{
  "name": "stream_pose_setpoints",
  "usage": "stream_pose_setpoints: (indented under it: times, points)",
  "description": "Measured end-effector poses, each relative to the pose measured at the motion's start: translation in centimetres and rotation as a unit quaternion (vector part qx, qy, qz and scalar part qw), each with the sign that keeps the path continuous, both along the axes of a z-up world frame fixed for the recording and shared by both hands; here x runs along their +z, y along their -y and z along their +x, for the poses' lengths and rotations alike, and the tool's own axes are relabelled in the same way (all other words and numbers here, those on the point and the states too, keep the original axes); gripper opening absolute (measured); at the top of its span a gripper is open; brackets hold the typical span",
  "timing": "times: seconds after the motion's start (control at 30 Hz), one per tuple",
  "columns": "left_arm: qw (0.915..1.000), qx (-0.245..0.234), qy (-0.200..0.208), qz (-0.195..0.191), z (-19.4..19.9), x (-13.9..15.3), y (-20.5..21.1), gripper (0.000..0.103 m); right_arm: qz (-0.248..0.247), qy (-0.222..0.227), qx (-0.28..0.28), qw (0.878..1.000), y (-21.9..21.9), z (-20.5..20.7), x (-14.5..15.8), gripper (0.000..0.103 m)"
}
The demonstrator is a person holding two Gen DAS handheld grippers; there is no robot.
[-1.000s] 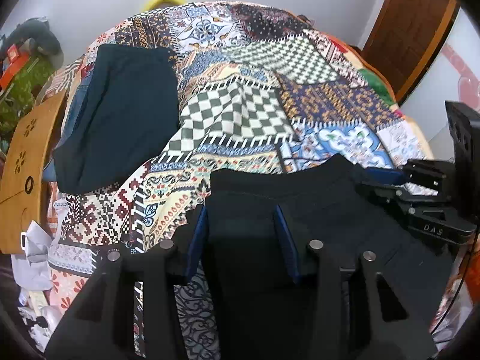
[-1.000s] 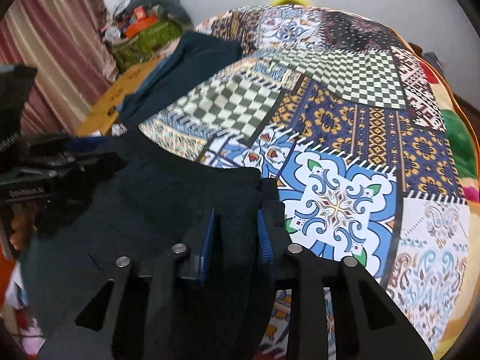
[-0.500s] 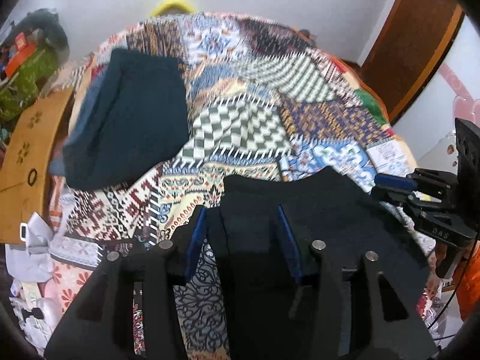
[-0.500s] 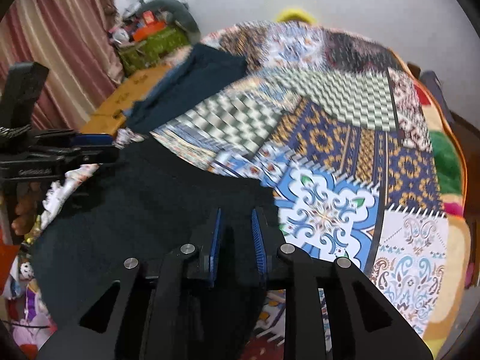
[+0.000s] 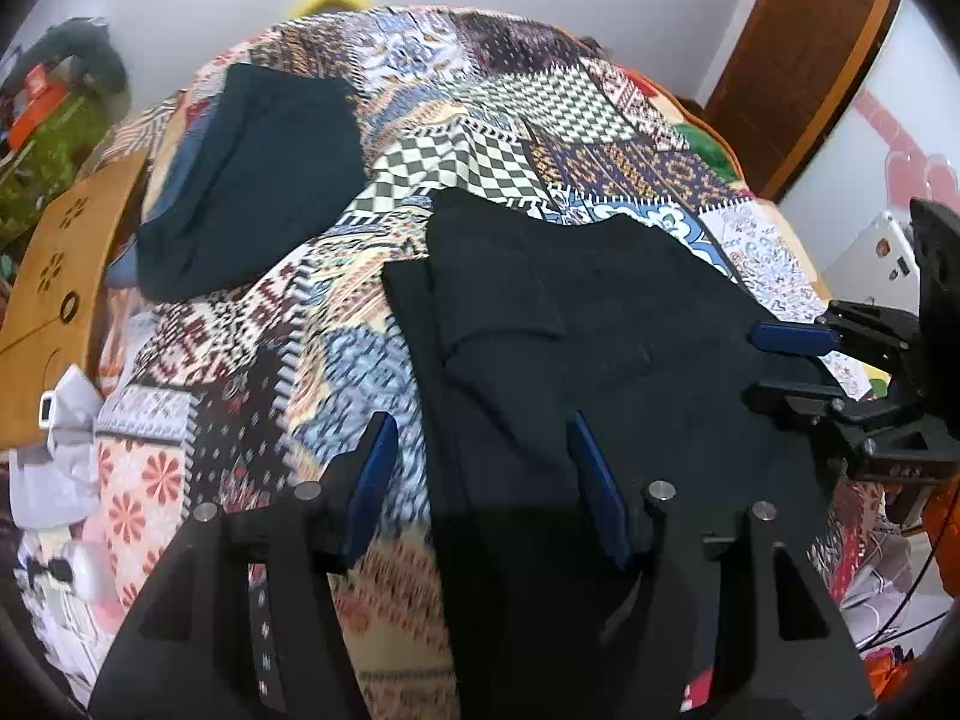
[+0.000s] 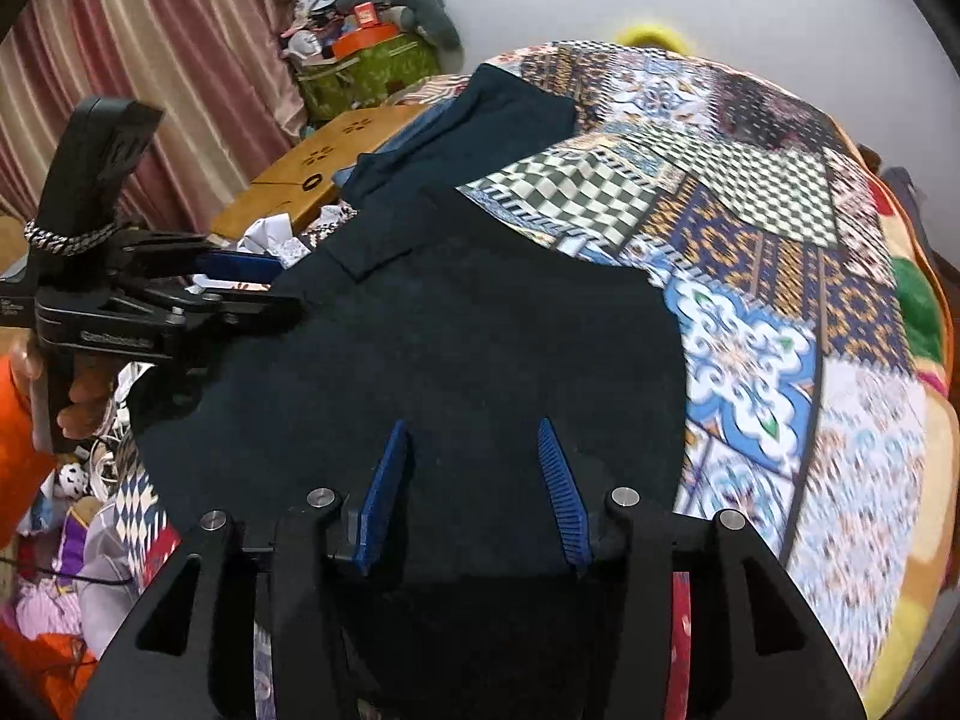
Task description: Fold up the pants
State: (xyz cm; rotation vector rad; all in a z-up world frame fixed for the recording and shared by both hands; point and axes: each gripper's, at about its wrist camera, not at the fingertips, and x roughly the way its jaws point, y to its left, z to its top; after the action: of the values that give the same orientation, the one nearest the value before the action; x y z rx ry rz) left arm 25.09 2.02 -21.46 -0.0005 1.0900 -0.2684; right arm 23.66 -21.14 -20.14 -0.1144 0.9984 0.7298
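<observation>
Patchwork bedspread [image 5: 468,138] under black pants [image 5: 600,324]; left gripper [image 5: 480,480], right gripper [image 6: 474,486] both opening, pads seemingly clear of cloth.

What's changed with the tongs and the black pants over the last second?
Both tongs, left and right, have let go of the black pants and are opening, pulled back from the far edge. The pants lie folded on the quilt. The dark folded garment at the far left stayed put.

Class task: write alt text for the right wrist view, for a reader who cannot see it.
Black pants lie flat on a patchwork bedspread below the opening right gripper, whose blue pads grip nothing. The left gripper reaches in from the left; another dark garment lies beyond.
</observation>
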Motion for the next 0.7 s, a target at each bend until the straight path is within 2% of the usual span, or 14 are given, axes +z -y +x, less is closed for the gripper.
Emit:
stream_pose_setpoints:
  times: [0.1, 0.2, 0.33, 0.53, 0.6, 0.63, 0.7]
  points:
    - [1.0000, 0.003, 0.007, -0.005, -1.8, 0.3, -0.3, 0.062, -0.002, 0.002, -0.009, 1.000, 1.0, -1.0, 0.0, 0.044]
    - [0.9998, 0.001, 0.019, 0.008, -3.7, 0.4, -0.2, 0.062, -0.002, 0.003, -0.024, 1.000, 2.0, -2.1, -0.2, 0.043]
    - [0.9979, 0.010, 0.032, 0.055, -5.9, 0.1, -0.7, 0.063, 0.001, 0.003, -0.039, 0.999, 2.9, -3.0, -0.3, 0.044]
    - [0.9980, 0.057, 0.016, 0.024, -7.3, -0.7, -3.7, 0.064, 0.004, 0.002, -0.064, 0.998, 4.2, -3.9, -0.5, 0.044]
    - [0.9947, 0.078, 0.011, 0.067, -7.6, -1.4, -4.0, 0.062, 0.013, -0.007, -0.074, 0.997, 5.1, -4.1, -0.9, 0.044]
    - [0.9936, 0.085, 0.006, 0.074, -7.7, -1.9, -4.4, 0.062, 0.016, -0.010, -0.080, 0.997, 5.5, -4.3, -0.9, 0.045]
    - [0.9942, 0.101, -0.005, 0.039, -8.1, -2.2, -5.8, 0.062, 0.019, -0.016, -0.093, 0.995, 6.4, -4.6, -1.1, 0.047]
